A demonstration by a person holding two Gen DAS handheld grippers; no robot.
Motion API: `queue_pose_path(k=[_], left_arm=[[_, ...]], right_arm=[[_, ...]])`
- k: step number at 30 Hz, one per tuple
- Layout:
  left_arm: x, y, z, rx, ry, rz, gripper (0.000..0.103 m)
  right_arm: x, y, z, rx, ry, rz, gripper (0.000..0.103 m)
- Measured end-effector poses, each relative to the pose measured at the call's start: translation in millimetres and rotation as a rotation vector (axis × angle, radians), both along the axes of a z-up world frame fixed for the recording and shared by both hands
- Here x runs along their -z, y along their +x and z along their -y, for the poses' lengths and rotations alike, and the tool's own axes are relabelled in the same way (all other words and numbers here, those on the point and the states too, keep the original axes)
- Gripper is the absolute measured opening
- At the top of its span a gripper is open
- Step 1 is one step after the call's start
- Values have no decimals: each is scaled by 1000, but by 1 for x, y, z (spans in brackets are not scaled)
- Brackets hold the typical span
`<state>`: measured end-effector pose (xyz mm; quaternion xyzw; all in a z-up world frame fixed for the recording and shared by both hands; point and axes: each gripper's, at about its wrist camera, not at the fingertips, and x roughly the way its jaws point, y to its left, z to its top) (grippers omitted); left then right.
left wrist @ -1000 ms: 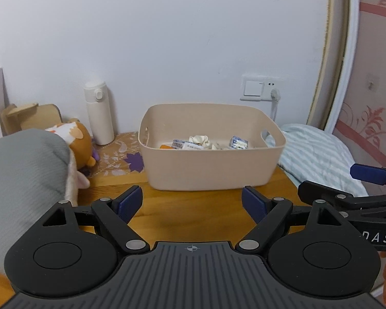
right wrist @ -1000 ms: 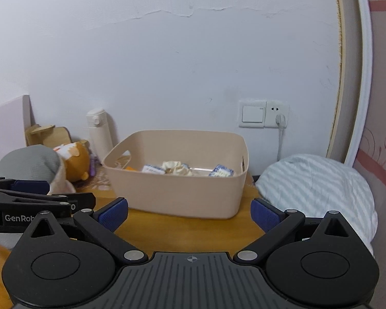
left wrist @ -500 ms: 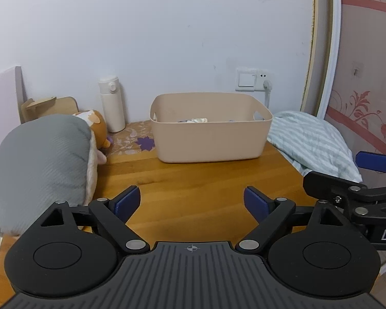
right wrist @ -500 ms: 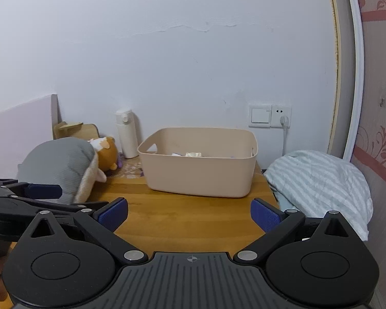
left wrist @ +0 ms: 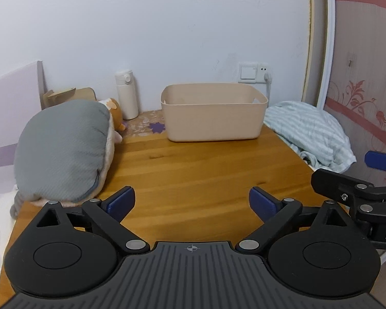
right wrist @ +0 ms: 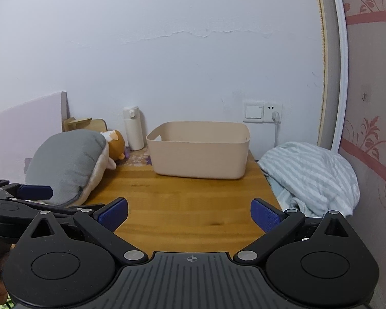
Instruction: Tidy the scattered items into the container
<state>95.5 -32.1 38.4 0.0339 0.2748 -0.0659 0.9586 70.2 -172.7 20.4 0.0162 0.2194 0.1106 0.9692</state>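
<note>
At your 9 o'clock the gray cushion [left wrist: 61,149] lies on the left part of the wooden table [left wrist: 193,175]; it covers the table's left edge and most of the orange plush toy [left wrist: 114,110] tucked behind it, so you see only the toy's head. Behind those, a wooden piece [left wrist: 72,94] by the wall is half hidden and hard to name. The white bottle [left wrist: 126,94] stands upright at 11 o'clock, near the wall and just left of the container.

Your left gripper [left wrist: 191,203] hangs over the near table with its blue pads spread wide and nothing between them. The beige container [left wrist: 213,113] sits at 12 o'clock on the far side of the table, close to the wall. From this low angle its rim blocks the inside, so you cannot tell what it holds. Bare wood runs from your pads up to its front wall.

Your right gripper [right wrist: 189,215] is likewise spread wide and holds nothing; in the left view only its blue fingertip and black linkage show, cut off at 3 o'clock. The striped bedding [right wrist: 311,177] presses against the table's right edge at 2 o'clock, covering part of it. A wall socket [right wrist: 262,112] with a plugged cord sits above the container's right corner.
</note>
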Motion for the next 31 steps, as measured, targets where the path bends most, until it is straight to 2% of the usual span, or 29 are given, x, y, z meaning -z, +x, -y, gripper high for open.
queue_pose_path(k=[4,9,17,26,31], left_arm=[[1,-21,-1,1,-17,9,97],[9,-45,2,-16,12,19,98],[22,-78,-17,-42,-50,-20,98],[32,-96,-31,-38,-80,-54,98],[31,-101,-31,-30,-89,-36,98]], right_arm=[[5,-19,3,20,18,3,103],[9,-41,4,37,22,14,103],[16,-75,-3,37,11,30,103],[24,-102,-16,15,-14,25,103],[27,-107,-14,27,-1,15,103]])
